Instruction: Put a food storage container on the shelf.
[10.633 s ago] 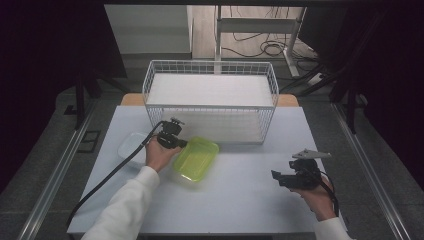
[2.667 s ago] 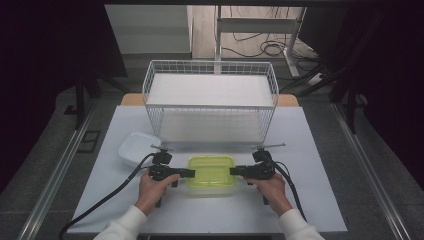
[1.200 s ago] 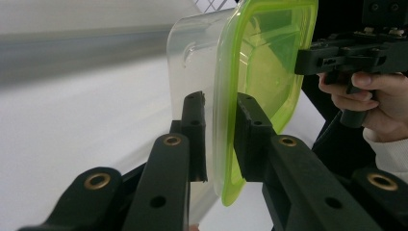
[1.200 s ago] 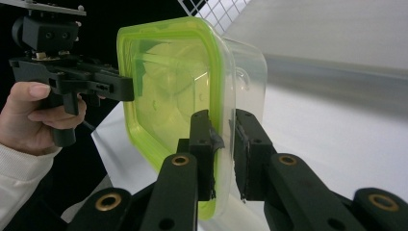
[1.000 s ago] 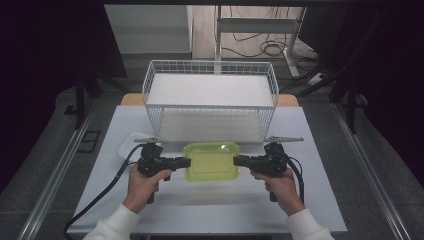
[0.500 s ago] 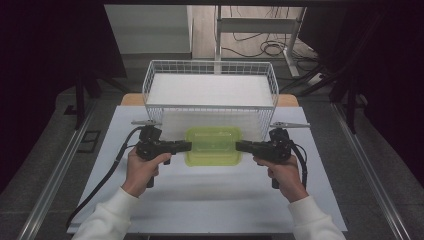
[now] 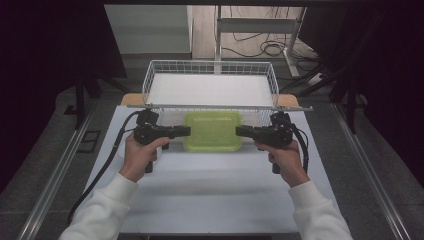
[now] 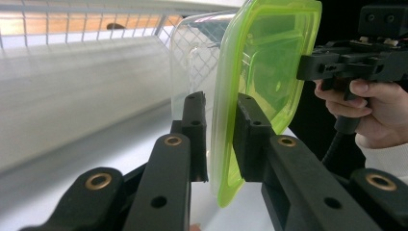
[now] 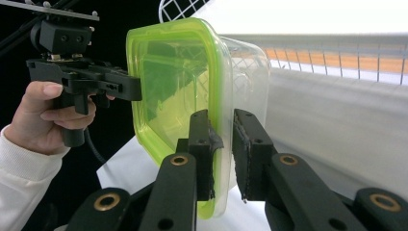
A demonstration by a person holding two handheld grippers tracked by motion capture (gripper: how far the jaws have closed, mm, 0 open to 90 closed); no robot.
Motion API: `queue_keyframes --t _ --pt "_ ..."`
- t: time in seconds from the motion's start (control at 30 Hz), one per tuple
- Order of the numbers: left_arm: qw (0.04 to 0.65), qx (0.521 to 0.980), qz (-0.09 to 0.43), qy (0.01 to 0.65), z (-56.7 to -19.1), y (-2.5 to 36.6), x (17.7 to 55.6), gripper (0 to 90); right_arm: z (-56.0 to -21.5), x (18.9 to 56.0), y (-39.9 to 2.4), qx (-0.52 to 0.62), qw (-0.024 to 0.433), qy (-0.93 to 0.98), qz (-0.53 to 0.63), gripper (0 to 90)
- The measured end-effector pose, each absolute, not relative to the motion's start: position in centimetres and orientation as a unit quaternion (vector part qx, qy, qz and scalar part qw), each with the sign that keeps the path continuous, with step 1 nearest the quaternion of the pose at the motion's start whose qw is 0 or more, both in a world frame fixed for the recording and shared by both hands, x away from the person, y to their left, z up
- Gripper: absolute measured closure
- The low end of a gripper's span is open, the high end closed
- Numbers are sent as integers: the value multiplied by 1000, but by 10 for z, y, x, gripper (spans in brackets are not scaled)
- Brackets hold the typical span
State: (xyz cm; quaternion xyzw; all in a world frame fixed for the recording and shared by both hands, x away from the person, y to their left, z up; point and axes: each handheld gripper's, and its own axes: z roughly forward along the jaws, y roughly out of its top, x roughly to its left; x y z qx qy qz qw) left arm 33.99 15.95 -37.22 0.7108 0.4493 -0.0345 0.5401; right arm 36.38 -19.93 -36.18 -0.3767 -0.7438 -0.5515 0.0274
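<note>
High view: the clear plastic container with a lime-green lid (image 7: 212,131) hangs above the desk's (image 7: 210,200) far edge, beside the white wire basket (image 7: 210,82), between left gripper (image 7: 186,131) and right gripper (image 7: 239,131).

Left gripper view: jaws clamp the lid rim.

Right gripper view: jaws clamp the opposite rim.

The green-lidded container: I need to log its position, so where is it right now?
In the high view the green-lidded container sits mid-table against the wire basket's front wall, clamped between the left gripper and right gripper.

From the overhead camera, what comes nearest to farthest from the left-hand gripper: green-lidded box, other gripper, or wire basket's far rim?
1. Box, right at its jaws.
2. Right gripper, across the box.
3. Basket far rim, beyond both.
</note>
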Motion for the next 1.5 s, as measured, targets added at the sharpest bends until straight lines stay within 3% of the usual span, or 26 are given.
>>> queue_keyframes --t 0.73,1.5 --pt "547 713 -29 438 -334 164 390 768 -330 411 -195 -378 20 -732 -567 778" --pt "545 703 -71 451 -319 170 455 772 -303 467 -192 -395 36 -733 -552 774"
